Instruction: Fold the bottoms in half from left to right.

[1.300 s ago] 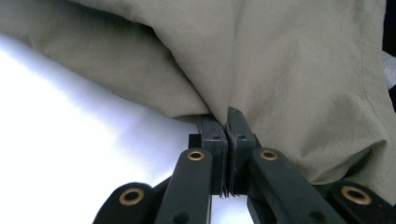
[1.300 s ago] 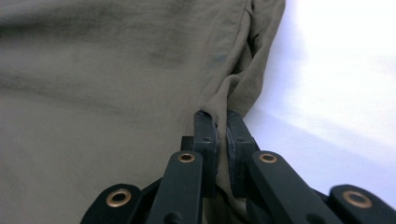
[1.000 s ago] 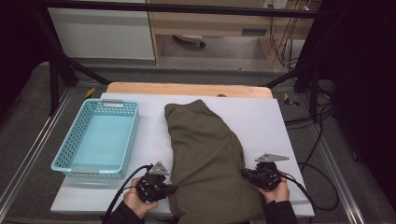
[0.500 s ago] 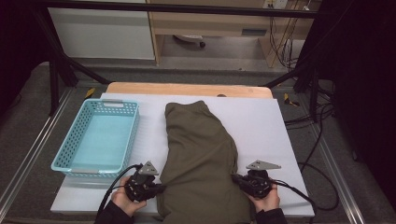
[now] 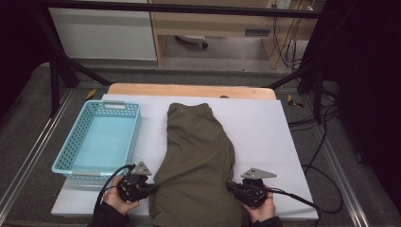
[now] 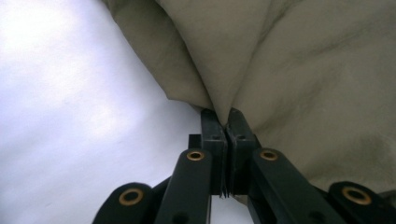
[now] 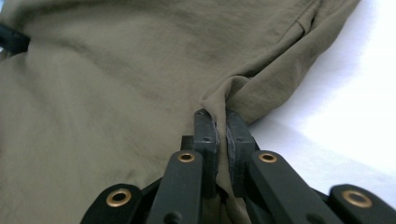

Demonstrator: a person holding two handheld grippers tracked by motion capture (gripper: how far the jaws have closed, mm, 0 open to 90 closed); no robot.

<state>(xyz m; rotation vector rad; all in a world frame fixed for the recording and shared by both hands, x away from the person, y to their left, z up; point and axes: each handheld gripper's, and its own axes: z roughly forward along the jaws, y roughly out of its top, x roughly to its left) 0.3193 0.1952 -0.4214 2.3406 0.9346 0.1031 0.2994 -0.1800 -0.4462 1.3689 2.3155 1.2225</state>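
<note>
A light blue perforated plastic basket (image 5: pixel 97 142) sits on the white bench (image 5: pixel 265 127) just beyond the left tool (image 5: pixel 152 187) and a little to its outer side. The left tool itself is low at the near edge of the bench, its jaws pinched tight on a fold at the left border of the olive-green garment (image 5: pixel 196 161); in the left gripper view the cloth rises in a peak straight out of the closed jaws. The garment lies flat between the two tools and stretches away from them toward the far side. The right tool (image 5: pixel 230 187) bites the opposite border the same way, jaws clamped on a ridge of fabric.
</note>
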